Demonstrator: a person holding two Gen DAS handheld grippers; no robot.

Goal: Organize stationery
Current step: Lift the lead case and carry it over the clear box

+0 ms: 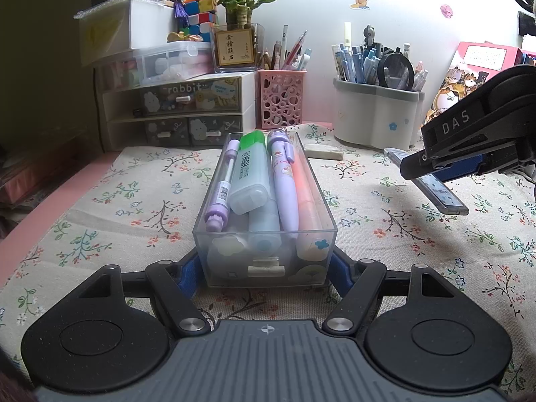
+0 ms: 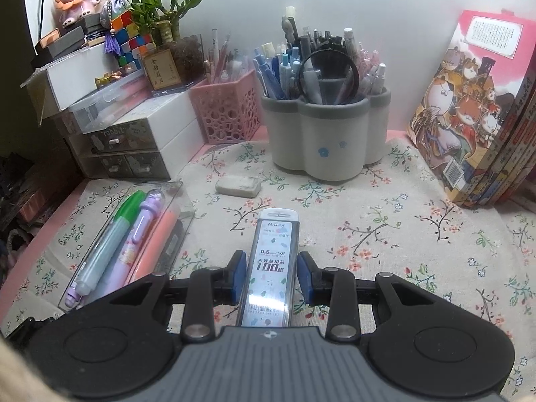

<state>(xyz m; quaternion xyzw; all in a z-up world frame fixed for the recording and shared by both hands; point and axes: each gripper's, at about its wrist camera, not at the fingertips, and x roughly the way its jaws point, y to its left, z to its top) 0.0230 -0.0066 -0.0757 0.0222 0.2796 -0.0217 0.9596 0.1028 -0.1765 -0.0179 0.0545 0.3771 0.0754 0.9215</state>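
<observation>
1. My left gripper (image 1: pixel 266 269) clamps the near end of the clear plastic tray (image 1: pixel 264 207), which sits on the flowered cloth (image 1: pixel 100 207) in the middle of the desk. The tray is nearly full: a green highlighter (image 1: pixel 249 171), two purple pens and an orange marker (image 1: pixel 308 201) lie lengthwise in it.
2. My right gripper (image 2: pixel 271 276) holds a box of pencil leads (image 2: pixel 271 264) by its long sides, lifted above the cloth just right of the tray. I judge this box goes in next.
3. A white eraser (image 2: pixel 238 186) lies loose on the cloth beyond the tray, so that looks left to do.
4. Writing: the lead box reads "M&G", "0.5 HB" and "100"; the highlighter reads "HIGH"; a drawer (image 1: pixel 191 93) at far left says "rabbit"; my right gripper's side shows "DAS".
</observation>
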